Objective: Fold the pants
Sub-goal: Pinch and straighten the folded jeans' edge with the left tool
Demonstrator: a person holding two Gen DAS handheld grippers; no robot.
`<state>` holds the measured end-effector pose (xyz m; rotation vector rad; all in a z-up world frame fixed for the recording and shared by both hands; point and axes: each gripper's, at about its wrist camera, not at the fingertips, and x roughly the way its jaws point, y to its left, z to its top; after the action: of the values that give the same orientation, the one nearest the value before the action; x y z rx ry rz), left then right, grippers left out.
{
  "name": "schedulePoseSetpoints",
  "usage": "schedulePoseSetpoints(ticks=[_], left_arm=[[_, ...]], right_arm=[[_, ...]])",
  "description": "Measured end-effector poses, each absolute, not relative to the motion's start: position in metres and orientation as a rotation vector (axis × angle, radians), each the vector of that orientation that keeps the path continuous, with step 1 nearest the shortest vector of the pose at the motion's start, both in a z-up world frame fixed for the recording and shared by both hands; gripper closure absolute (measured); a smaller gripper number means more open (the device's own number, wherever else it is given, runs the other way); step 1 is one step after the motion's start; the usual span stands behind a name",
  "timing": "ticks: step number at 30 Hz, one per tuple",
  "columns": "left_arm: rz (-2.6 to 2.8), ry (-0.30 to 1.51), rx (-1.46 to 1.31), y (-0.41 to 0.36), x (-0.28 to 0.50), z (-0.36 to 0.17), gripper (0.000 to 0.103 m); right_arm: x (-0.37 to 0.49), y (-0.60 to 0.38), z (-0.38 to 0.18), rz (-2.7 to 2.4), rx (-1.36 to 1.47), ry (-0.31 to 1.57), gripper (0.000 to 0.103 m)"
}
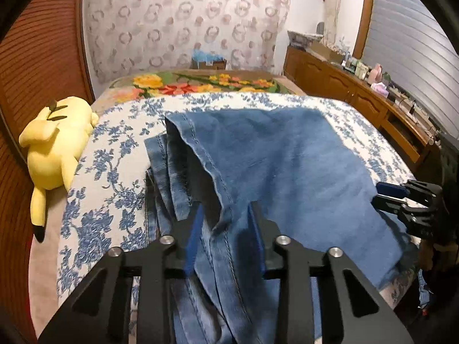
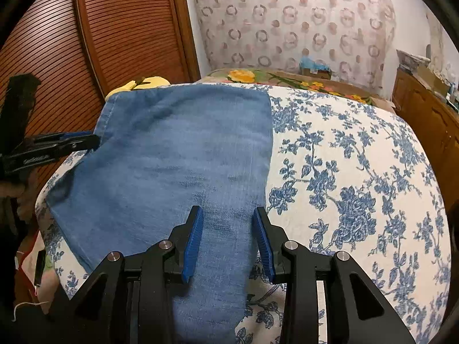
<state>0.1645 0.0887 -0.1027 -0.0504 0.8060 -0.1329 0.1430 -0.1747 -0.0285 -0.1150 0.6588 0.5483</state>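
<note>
Blue denim pants (image 1: pixel 272 160) lie on a bed with a blue floral cover (image 1: pixel 114 172), folded over so several layers stack at the left edge. My left gripper (image 1: pixel 226 215) is open, its fingers on either side of a hemmed fold of denim. My right gripper (image 2: pixel 228 223) is open above the near end of the pants (image 2: pixel 178 154), with cloth lying between the blue pads (image 2: pixel 192 240). The right gripper also shows in the left wrist view (image 1: pixel 401 197) at the pants' right edge. The left gripper shows in the right wrist view (image 2: pixel 57 143) at the left edge.
A yellow plush toy (image 1: pixel 54 149) lies at the bed's left side against a slatted wooden door (image 1: pixel 37 57). A wooden cabinet (image 1: pixel 358 91) with clutter on top runs along the right. A flowered blanket (image 1: pixel 200 83) covers the bed's far end.
</note>
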Motion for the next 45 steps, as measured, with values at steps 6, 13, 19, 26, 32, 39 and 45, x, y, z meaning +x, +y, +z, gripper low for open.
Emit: schedulePoseSetpoints(ticks=[6, 13, 19, 26, 32, 39, 45], left_arm=[[-0.128, 0.821, -0.033, 0.086, 0.172, -0.108, 0.094], [-0.061, 0.793, -0.037, 0.107, 0.163, -0.099, 0.099], [-0.061, 0.79, -0.041, 0.106, 0.162, -0.096, 0.099], [-0.048, 0.756, -0.01, 0.093, 0.15, -0.085, 0.083], [-0.093, 0.71, -0.027, 0.079, 0.136, -0.08, 0.033], [-0.127, 0.724, -0.028, 0.054, 0.122, -0.09, 0.026], [-0.144, 0.748, -0.014, 0.036, 0.112, -0.103, 0.026]], right_arm=[[0.141, -0.175, -0.034, 0.543, -0.113, 0.638, 0.065], [0.139, -0.177, -0.036, 0.551, -0.102, 0.633, 0.065], [0.14, -0.177, -0.037, 0.55, -0.1, 0.638, 0.065], [0.141, -0.178, -0.037, 0.551, -0.1, 0.638, 0.065], [0.143, -0.179, -0.038, 0.552, -0.1, 0.638, 0.065], [0.142, -0.178, -0.038, 0.552, -0.098, 0.639, 0.065], [0.142, -0.179, -0.038, 0.551, -0.099, 0.641, 0.065]])
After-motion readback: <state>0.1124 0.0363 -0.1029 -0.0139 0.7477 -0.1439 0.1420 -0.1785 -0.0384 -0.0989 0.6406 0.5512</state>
